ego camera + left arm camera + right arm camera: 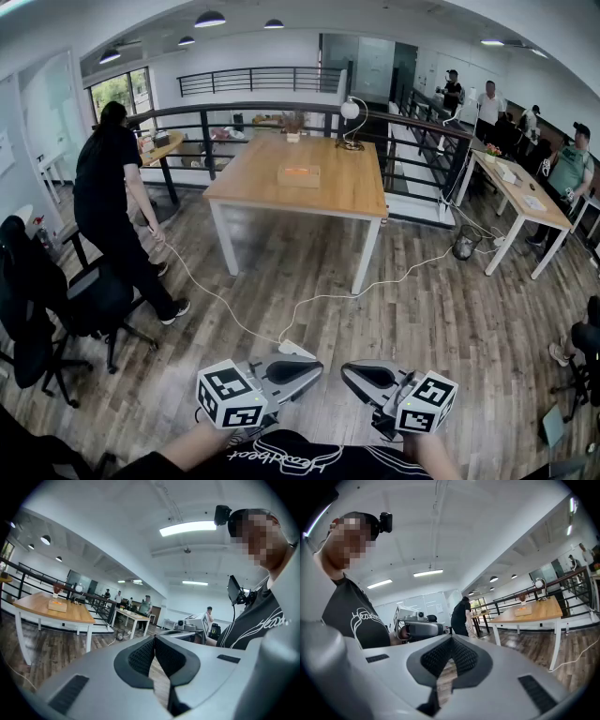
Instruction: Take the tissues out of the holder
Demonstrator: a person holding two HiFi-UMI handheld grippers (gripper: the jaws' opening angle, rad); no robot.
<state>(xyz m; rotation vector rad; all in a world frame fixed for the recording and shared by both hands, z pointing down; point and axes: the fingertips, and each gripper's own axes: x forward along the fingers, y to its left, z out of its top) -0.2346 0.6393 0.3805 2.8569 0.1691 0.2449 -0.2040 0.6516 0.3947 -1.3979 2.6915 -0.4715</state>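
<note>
A flat wooden tissue holder with an orange patch on top lies in the middle of a wooden table, far ahead of me across the floor. It also shows small in the left gripper view and in the right gripper view. Both grippers are held low against my chest, tips pointing at each other. My left gripper is shut with nothing in it; its ribbed pads meet. My right gripper is shut and empty too, pads together.
A person in black stands left of the table, beside black office chairs. A white cable runs across the wood floor. A second table with several people is at the right, near a wire basket. A railing stands behind.
</note>
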